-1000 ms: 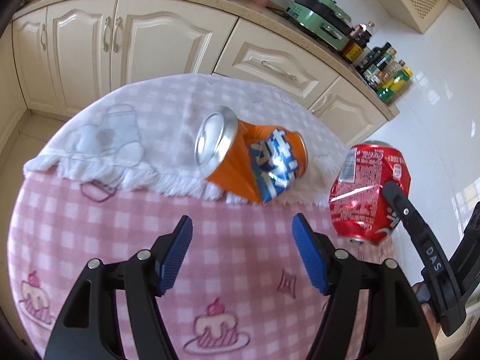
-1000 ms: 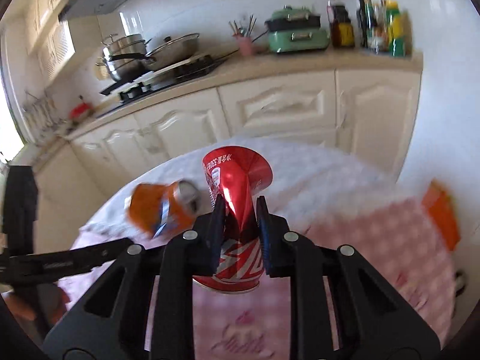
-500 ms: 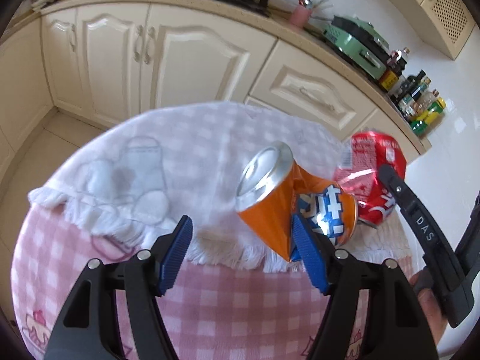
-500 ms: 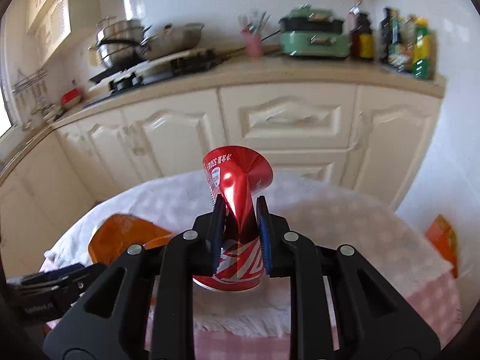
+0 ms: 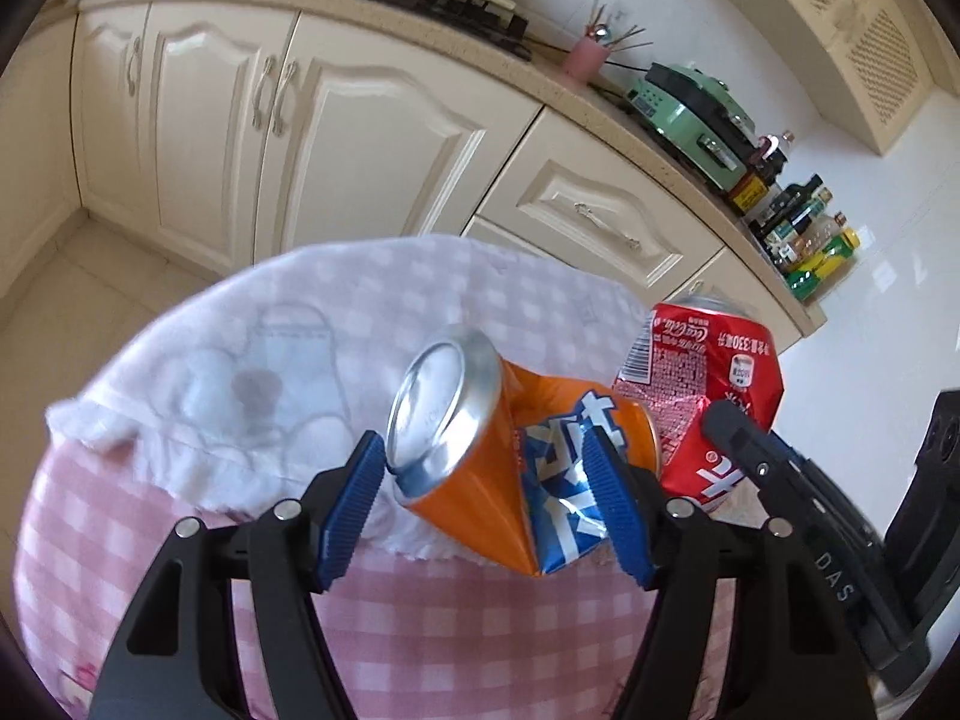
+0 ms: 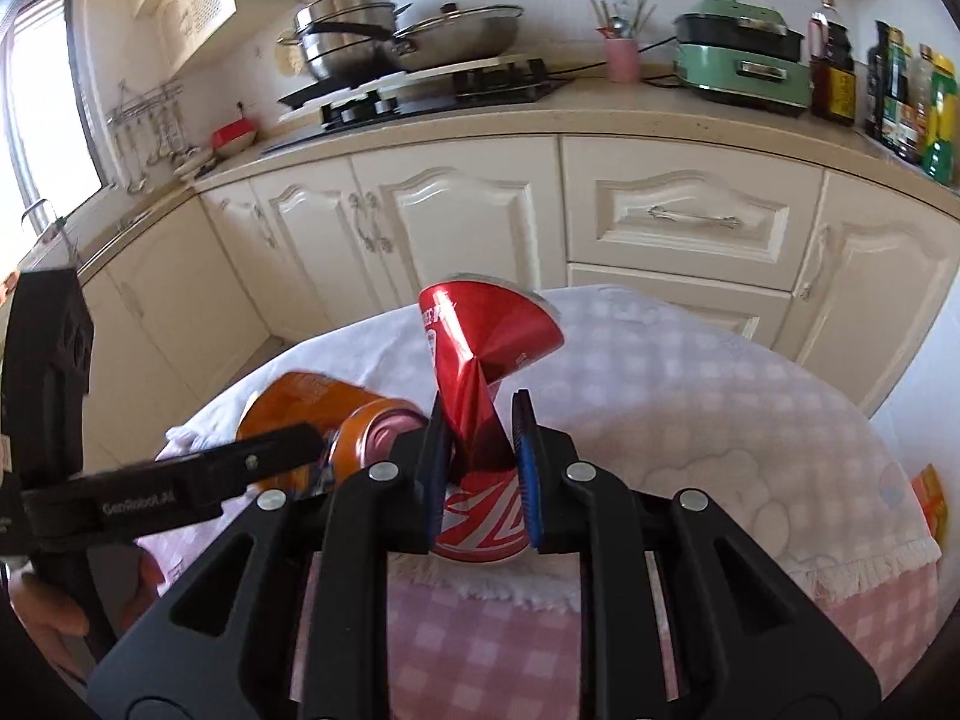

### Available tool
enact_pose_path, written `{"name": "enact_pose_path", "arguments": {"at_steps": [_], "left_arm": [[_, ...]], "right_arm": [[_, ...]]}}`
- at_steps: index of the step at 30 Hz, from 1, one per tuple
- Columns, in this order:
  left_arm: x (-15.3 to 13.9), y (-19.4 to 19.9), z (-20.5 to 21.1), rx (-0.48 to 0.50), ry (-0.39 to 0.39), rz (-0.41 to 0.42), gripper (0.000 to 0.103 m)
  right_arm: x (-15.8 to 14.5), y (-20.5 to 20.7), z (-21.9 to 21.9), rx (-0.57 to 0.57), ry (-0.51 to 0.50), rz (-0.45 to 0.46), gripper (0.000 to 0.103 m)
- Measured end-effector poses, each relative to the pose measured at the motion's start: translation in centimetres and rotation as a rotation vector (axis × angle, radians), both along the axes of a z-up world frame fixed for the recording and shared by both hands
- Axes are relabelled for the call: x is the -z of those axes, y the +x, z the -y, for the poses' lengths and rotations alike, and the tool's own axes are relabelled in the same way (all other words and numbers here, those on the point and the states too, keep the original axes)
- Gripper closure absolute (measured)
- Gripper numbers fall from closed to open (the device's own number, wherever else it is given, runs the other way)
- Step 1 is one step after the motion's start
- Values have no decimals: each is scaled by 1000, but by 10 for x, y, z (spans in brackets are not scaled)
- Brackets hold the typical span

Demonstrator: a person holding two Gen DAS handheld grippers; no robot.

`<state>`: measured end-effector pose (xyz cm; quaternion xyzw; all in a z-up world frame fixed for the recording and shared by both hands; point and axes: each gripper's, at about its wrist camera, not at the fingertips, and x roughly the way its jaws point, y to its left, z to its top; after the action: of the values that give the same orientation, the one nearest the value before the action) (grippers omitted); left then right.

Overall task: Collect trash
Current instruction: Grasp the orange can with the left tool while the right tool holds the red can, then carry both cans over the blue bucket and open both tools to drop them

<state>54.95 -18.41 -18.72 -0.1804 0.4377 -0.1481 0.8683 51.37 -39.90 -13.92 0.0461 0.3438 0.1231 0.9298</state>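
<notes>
Task approx. halfway, by my read: table (image 5: 180,570) w/ pink check cloth carries one can and no bin shows in either view, so dropping both off is left. Orange can (image 5: 516,468) lies crushed on the white towel (image 5: 360,312), long axis running from silver end at left-up to far end at right, near level. L gripper (image 5: 486,510) stands wide, pads either side of it; contact unclear, not yet squeezed. Red can (image 6: 480,384) is off the table, upright, pinched narrow at its crumpled waist by R gripper (image 6: 480,468), just beside orange can.
</notes>
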Motion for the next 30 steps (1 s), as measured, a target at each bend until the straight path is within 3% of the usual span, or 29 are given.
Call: {"name": "enact_pose_path", "arguments": {"at_steps": [1, 4, 12, 20, 30], "left_arm": [[0, -2, -1, 5, 7, 4, 37], [2, -6, -6, -4, 67, 0, 57], [0, -34, -27, 23, 101, 25, 59], [-10, -79, -69, 23, 76, 32, 67], [-12, -138, -109, 42, 82, 41, 69]], "right_arm": [[0, -2, -3, -5, 0, -1, 83], [0, -9, -8, -10, -12, -3, 83], [-1, -39, -29, -14, -34, 2, 83], [-4, -77, -49, 10, -19, 1, 84], [-12, -131, -93, 0, -34, 10, 84]]}}
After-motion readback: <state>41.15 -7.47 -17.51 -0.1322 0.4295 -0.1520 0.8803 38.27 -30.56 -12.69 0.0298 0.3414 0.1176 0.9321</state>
